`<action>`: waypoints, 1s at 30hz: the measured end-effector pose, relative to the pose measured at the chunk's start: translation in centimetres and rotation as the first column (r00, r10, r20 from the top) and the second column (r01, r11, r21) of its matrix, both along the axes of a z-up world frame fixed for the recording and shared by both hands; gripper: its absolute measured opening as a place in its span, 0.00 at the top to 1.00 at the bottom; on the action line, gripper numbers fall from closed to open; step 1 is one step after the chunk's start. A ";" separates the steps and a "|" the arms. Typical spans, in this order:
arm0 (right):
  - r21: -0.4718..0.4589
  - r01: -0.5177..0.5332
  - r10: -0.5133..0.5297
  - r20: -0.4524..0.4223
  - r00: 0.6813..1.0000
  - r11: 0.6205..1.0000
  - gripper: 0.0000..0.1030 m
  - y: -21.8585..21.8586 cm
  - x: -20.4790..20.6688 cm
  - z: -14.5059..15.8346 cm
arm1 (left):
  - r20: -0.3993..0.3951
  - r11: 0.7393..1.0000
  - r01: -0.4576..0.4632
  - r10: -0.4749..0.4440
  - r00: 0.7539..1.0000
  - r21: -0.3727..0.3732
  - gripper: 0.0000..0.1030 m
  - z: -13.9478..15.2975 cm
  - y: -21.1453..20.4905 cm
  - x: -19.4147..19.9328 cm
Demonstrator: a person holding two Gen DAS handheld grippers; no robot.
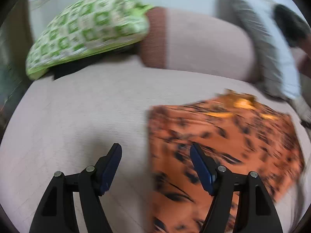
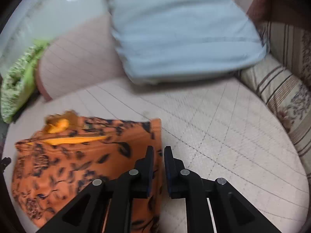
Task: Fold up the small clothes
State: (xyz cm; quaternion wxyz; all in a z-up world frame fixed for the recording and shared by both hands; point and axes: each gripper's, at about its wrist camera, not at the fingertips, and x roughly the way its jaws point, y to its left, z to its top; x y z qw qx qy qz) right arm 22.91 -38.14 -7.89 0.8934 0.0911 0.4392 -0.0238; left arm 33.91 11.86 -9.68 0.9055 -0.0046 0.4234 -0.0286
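Down on the pale quilted bed cover [image 2: 223, 136] lies an orange cloth [image 1: 223, 145] printed with dark leaf shapes, spread mostly flat, with a plain yellow-orange patch showing near its far edge. Both views are blurred, so the fine detail of the folds cannot be made out.

From the left wrist view, the left gripper [image 1: 155, 151] stands wide open with nothing between its fingers. Its left finger is over the bare cover, its right finger over the near left part of the cloth, and the cloth's left edge runs between the two.

From the right wrist view, the right gripper [image 2: 159, 151] has its fingers nearly together, with only a narrow gap showing. The right edge of the cloth [image 2: 87, 159] runs right at that gap; whether the fingers are pinching it I cannot tell.

Farther back, a green and white patterned cushion [image 1: 87, 31] rests at the far left, next to a pink bolster [image 1: 204, 40] with a brown band. A light blue pillow [image 2: 180, 35] leans at the far side, and a striped cushion [image 2: 281, 89] sits at the right.
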 end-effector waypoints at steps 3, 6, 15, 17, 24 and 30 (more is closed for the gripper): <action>0.108 -0.092 0.088 0.043 0.995 0.990 0.85 1.3 -3.0 1.9 | -0.006 0.993 0.082 -0.082 0.997 0.081 0.29 -1.0 -3.0 -0.7; 0.349 -0.262 0.288 -0.023 0.957 0.900 0.72 3.5 -3.7 -0.2 | -0.174 0.985 0.025 0.005 0.985 0.169 0.22 -5.8 -3.8 2.1; 0.248 -0.080 0.088 -0.021 0.996 0.965 0.08 -1.0 -3.1 0.2 | -0.127 0.992 -0.059 0.045 0.991 -0.108 0.14 -2.1 1.8 -0.5; 0.234 -0.062 0.071 -0.031 0.997 0.970 0.08 -2.5 -3.3 -0.4 | -0.177 0.966 -0.048 0.003 0.984 -0.253 0.14 -3.1 2.8 -0.9; 0.398 -0.049 0.134 -0.190 0.972 0.916 0.11 -2.9 -1.4 -6.4 | -0.267 0.937 -0.064 -0.033 0.963 -0.344 0.17 -5.5 1.5 -1.1; 0.383 -0.086 0.190 -0.242 0.952 0.920 0.55 -1.1 0.0 -6.4 | -0.292 0.961 -0.078 -0.004 0.956 -0.266 0.43 -5.1 -0.5 -0.8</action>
